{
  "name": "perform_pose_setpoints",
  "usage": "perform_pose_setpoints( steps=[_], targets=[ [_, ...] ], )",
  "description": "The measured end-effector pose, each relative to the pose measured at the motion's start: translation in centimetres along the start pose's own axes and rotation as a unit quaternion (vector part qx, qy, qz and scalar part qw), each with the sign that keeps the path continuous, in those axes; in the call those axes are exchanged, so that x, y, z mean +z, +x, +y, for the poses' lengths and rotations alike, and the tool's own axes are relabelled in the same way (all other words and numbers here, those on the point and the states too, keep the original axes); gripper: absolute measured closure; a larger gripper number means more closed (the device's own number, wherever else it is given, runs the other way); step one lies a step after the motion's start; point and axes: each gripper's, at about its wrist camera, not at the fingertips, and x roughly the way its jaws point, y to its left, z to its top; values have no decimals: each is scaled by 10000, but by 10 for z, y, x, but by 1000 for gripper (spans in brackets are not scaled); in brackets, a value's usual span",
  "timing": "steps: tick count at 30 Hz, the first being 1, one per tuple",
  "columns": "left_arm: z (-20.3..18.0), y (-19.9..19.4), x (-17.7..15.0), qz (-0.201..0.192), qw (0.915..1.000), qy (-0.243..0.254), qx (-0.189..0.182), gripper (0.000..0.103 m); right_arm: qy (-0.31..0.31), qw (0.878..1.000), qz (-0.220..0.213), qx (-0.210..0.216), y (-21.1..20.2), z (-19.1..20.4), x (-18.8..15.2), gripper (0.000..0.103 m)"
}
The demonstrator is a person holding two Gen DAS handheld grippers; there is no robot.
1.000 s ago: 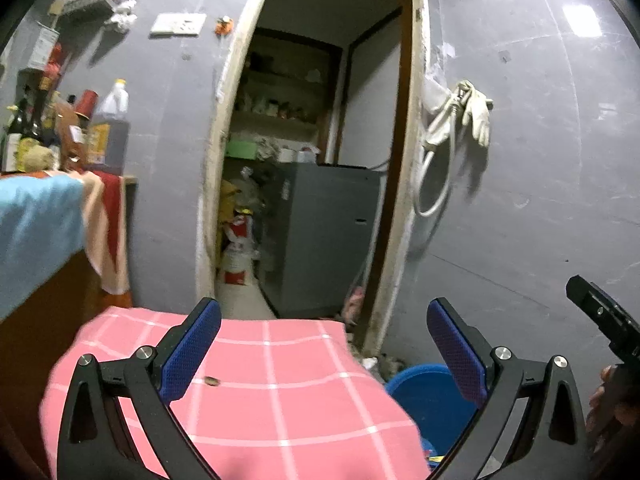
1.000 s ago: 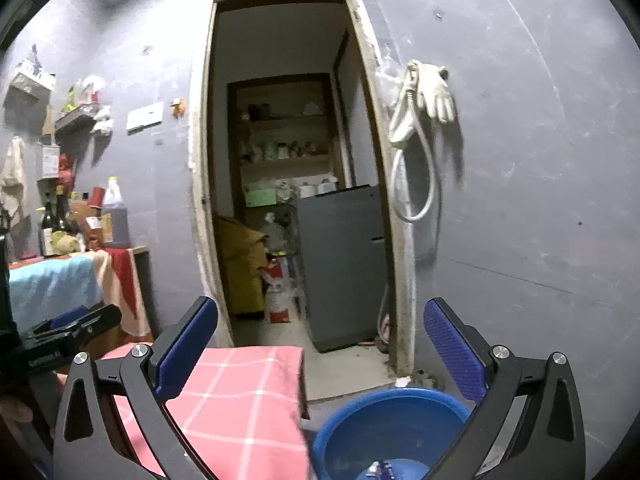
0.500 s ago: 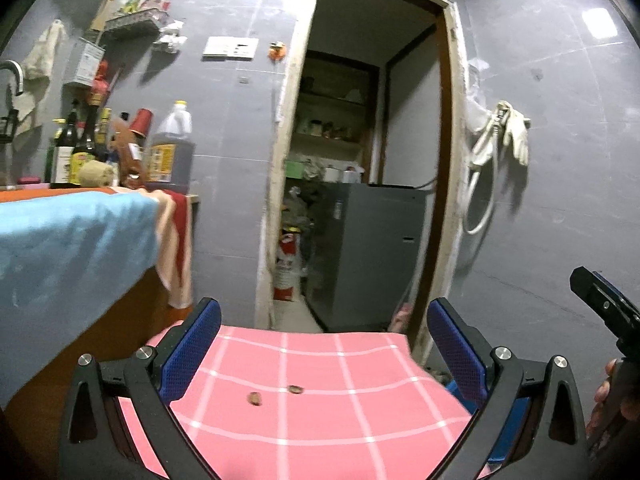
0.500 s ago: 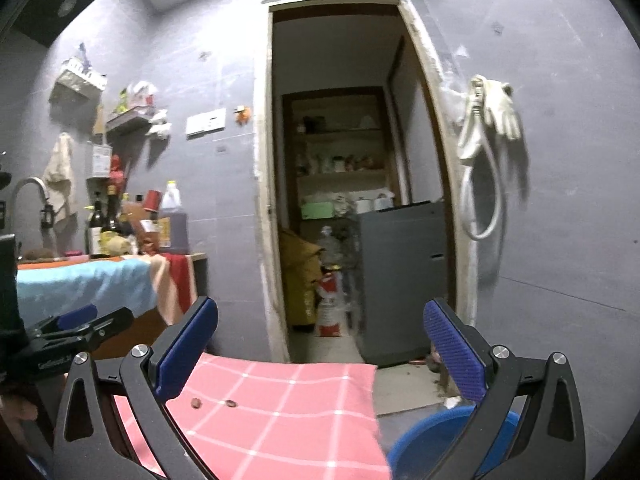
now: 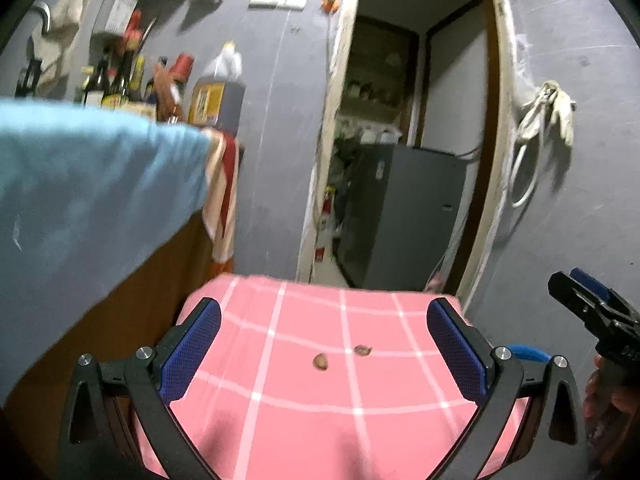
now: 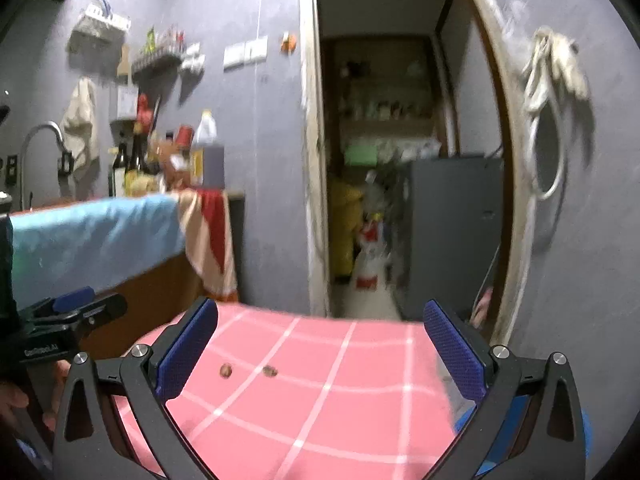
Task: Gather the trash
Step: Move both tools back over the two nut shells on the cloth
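Step in hand: approach. Both the left claw (image 5: 323, 354) and the right claw (image 6: 320, 354) hover released and empty above the pink-checked desk (image 5: 400, 412). Two small brown scraps (image 5: 320, 361) (image 5: 362, 349) lie side by side near the desk's middle, toward its far edge; the next move likely calls for lowering one claw around a scrap, then carrying it to the blue bin (image 5: 526, 352) just past the desk's right edge.

My left gripper (image 5: 320, 344) has matt black arms with shiny metal screws, and its blue pads (image 5: 192, 350) look finely textured. The pink checked cloth (image 5: 280, 420) is soft and matt. The counter (image 5: 132, 300) looks like brown wood, and the wall (image 5: 580, 208) is smooth grey tile.
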Motion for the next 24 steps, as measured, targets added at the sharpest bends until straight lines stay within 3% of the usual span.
perform_pose_setpoints(
  steps=[6, 15, 17, 20, 24],
  targets=[
    [20, 32, -14, 474, 9988, -111, 68, 2, -122, 9981, 545, 251, 40, 6, -17, 0],
    [25, 78, -31, 1288, 9915, 149, 65, 3, -307, 9892, 1340, 511, 96, 9, -41, 0],
    [26, 88, -35, 1468, 9890, 175, 35, 9, -282, 9864, 1515, 576, 107, 7, -45, 4],
    [26, 104, -41, 1789, 9837, 193, -20, 27, -250, 9807, 1816, 674, 125, 5, -53, 20],
    [27, 124, -49, 2157, 9762, 207, -118, 46, -102, 9722, 2201, 797, 146, 3, -63, 27]
  ],
)
